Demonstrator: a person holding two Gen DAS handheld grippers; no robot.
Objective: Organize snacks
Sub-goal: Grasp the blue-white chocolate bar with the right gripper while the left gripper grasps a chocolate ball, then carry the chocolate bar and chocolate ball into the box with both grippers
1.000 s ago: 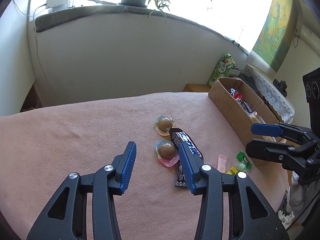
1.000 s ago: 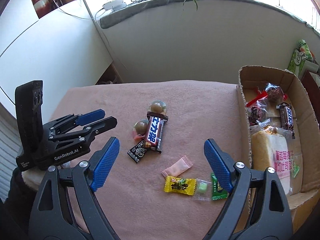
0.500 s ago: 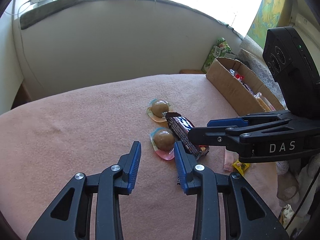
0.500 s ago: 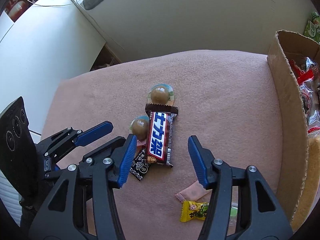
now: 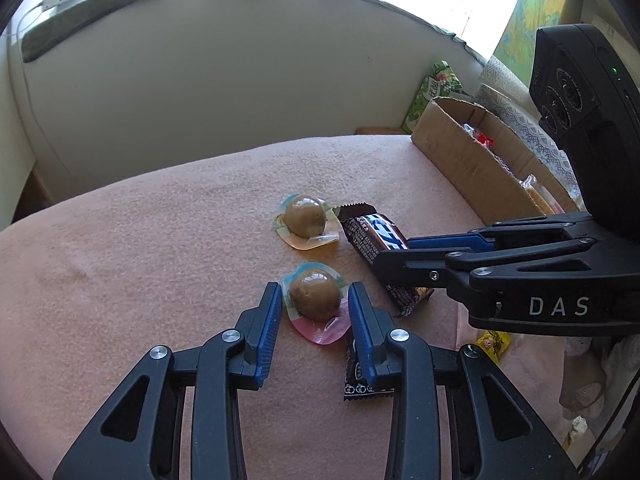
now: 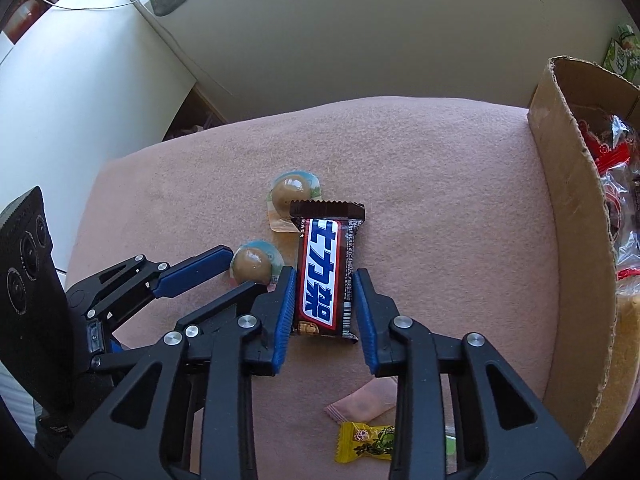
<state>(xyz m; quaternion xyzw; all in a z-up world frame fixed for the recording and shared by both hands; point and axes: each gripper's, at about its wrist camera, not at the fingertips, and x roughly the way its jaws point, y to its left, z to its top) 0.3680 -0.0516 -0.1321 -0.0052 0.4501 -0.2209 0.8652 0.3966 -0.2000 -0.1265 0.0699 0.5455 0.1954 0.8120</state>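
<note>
The dark-brown, blue-and-white-labelled chocolate bar (image 6: 326, 274) on the pink-blanketed surface (image 6: 440, 200), light, firm, slick-wrapped, we take across its middle as the right gripper (image 6: 325, 300) closes on it, while the left gripper (image 5: 314, 304) brackets a fragile domed jelly cup (image 5: 316, 300), contact unclear.

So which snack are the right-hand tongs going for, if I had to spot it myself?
Start at the open cardboard box at the pink blanket's edge, then look towards the middle. The right tongs are closing around a long dark-brown chocolate bar. Unlike the two round brown sweets in clear domed cups beside it, it is flat with big white-on-blue lettering.
</note>
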